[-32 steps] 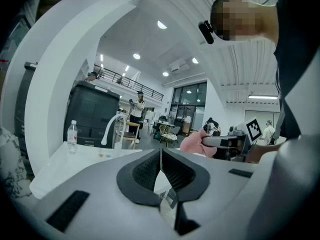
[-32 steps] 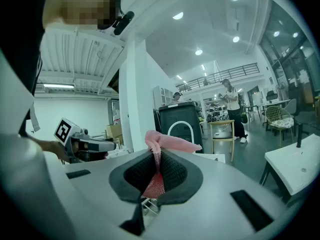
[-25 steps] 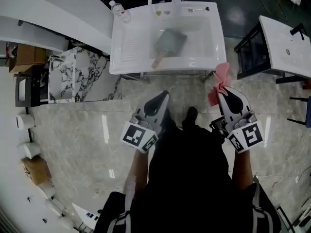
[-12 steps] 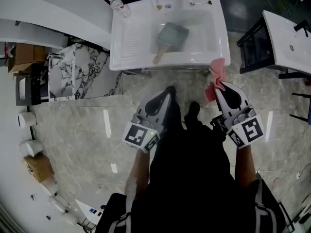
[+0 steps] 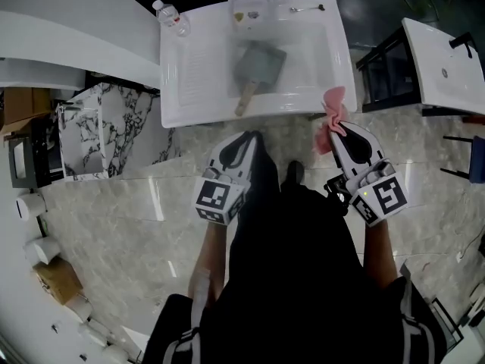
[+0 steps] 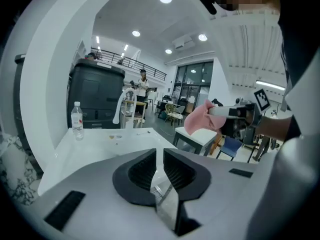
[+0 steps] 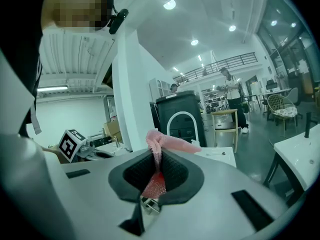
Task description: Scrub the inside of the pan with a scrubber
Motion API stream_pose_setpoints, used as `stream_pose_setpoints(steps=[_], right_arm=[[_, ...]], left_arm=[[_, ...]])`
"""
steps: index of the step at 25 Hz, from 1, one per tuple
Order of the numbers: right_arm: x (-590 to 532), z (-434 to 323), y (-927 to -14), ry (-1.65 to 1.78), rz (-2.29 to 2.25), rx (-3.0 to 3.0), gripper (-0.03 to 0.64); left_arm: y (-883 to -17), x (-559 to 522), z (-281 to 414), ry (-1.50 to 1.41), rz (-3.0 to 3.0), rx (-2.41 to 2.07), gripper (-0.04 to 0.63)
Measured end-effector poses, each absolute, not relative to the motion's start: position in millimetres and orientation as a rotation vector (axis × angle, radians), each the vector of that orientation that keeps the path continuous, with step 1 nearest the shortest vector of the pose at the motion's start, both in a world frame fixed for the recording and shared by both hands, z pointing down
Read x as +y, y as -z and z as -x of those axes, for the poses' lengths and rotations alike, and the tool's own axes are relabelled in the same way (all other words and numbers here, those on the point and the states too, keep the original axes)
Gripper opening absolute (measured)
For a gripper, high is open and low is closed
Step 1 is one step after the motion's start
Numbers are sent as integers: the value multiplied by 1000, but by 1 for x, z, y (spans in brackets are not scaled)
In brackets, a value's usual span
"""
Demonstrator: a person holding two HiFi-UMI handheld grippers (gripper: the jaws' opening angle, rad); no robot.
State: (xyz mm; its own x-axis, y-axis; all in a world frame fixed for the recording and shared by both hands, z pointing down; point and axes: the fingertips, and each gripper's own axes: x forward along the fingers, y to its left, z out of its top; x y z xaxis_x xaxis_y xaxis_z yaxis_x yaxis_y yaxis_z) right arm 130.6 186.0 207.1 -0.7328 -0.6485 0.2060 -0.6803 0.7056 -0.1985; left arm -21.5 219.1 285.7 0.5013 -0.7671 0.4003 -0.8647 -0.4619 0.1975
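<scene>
Sink holds pan, well ahead of right claw clamping scrubber.

Both grippers have advanced toward the sink, which now sits lower and further left in the head view. The left gripper tip has closed most of the gap to the sink's front rim. The right gripper has carried the pink scrubber up beside the sink's front right corner.

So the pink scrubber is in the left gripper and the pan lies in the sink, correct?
No: the right gripper is shut on the pink scrubber, as the right gripper view shows. The pan does lie in the sink.
</scene>
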Motion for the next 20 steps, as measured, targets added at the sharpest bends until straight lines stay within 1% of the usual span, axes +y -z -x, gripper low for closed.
stream_pose_setpoints(steps=[6, 11, 15, 20], right_arm=[[138, -94, -205, -373, -1115, -2731, 44], [113, -49, -204, -324, -1095, -2680, 44], [105, -19, -215, -355, -1111, -2650, 46], [99, -6, -238, -423, -1110, -2586, 47]], left_arm=[[-315, 166, 60, -405, -2346, -1286, 41], [-343, 132, 85, -478, -2354, -1187, 41], [-372, 116, 96, -546, -2352, -1091, 41], [-394, 103, 94, -573, -2338, -1007, 41]])
